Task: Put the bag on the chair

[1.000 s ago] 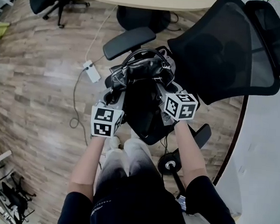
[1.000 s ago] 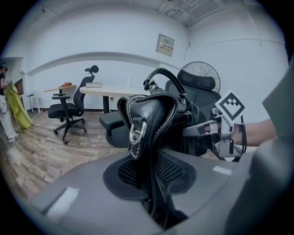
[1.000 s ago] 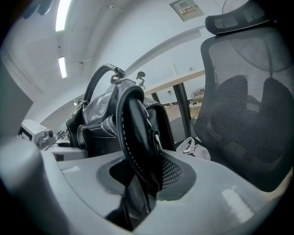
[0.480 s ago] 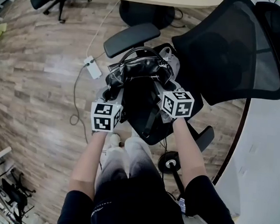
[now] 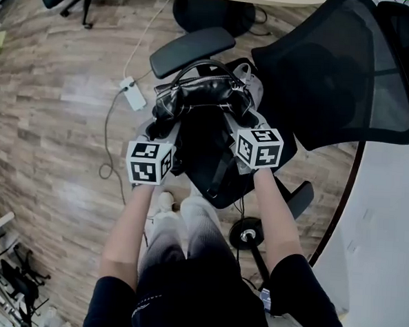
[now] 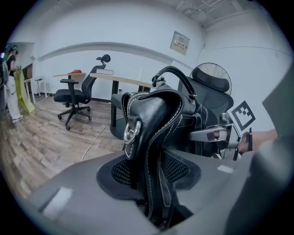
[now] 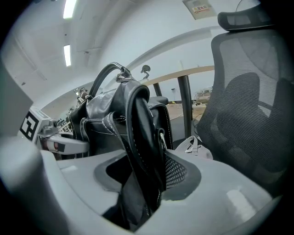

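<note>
Plainly, the bag (image 5: 201,97) sits on the seat of the chair (image 5: 334,70), upright, in front of the backrest and between the two armrests. It is one bag of glossy black leather, soft and creased, with pale stitching along its seams, a rounded arched handle (image 5: 205,64) on top and a silver metal ring (image 6: 131,131) where a strap joins the side.

The chair is black, with a broad curved backrest of see-through mesh and two smooth padded armrests, one (image 5: 192,49) beyond the bag and one (image 5: 296,196) nearer the person. A piece of pale grey fabric (image 7: 195,146) lies on the seat beside the bag.

There are two grippers, each carrying one cube with black and white square markers. The left gripper (image 5: 159,137) is at the bag's left end and the right gripper (image 5: 248,127) at its right end. In the left gripper view a stitched leather strap stands between the grey jaws, whose dark pads have a fine grid texture; the jaws are opening and the pads stand off the leather on both sides. The right gripper view shows the same: a black strap in the gap, jaws opening, pads not pressing on it.

The floor (image 5: 48,115) is of wood-grain planks. One white power strip (image 5: 134,96) lies on it with a thin cable. One further office chair (image 6: 73,94) stands at a long pale desk (image 6: 119,79).
</note>
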`<state>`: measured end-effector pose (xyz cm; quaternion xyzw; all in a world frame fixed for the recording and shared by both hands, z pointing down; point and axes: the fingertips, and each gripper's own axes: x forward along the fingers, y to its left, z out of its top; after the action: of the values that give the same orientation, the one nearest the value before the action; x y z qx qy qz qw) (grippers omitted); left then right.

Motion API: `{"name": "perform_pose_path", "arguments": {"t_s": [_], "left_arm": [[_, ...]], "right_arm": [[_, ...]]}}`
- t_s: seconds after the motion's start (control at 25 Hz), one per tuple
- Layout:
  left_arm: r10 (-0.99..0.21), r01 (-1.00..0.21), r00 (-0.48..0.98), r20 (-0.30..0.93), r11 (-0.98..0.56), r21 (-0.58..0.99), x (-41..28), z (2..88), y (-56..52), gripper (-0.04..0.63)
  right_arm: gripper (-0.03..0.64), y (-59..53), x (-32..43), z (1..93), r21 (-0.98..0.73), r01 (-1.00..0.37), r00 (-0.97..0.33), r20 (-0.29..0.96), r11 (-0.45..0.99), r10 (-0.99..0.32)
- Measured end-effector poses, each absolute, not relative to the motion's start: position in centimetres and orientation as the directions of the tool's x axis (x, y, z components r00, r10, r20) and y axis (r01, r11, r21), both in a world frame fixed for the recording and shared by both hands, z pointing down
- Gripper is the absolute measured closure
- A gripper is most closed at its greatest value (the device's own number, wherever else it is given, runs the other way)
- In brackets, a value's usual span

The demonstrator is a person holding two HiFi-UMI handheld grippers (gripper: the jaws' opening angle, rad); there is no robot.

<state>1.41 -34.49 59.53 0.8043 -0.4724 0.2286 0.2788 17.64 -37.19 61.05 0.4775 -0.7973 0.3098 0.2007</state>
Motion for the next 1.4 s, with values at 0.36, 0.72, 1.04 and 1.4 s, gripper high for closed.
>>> {"name": "perform_pose_path", "arguments": {"t_s": [0.36,0.72,1.04,1.4], "left_arm": [[-0.612,-0.882,0.449,0.651,-0.421,0.213,1.3,59.8,-34.1,0.342],[-0.581,-0.857,0.477,0.66,-0.473,0.204,0.8,59.1,-33.3,0.27],[-0.585,-0.845,0.498,0.64,-0.494,0.206,0.1,57.6,-31.8,0.27],[-0.613,-0.842,0.499,0.612,-0.511,0.174,-1.8,54.8,-29.8,0.38]], "right_arm": [[0.386,-36.2,18.4,60.8,-0.278,-0.901,-0.433,0.645,0.334,-0.629],[0.345,-34.6,19.7,59.9,-0.247,-0.92,-0.389,0.672,0.305,-0.629],[0.345,-32.7,20.0,58.1,-0.242,-0.938,-0.346,0.661,0.247,-0.666],[0.415,-29.4,20.0,55.1,-0.246,-0.956,-0.281,0.63,0.157,-0.724]]}}
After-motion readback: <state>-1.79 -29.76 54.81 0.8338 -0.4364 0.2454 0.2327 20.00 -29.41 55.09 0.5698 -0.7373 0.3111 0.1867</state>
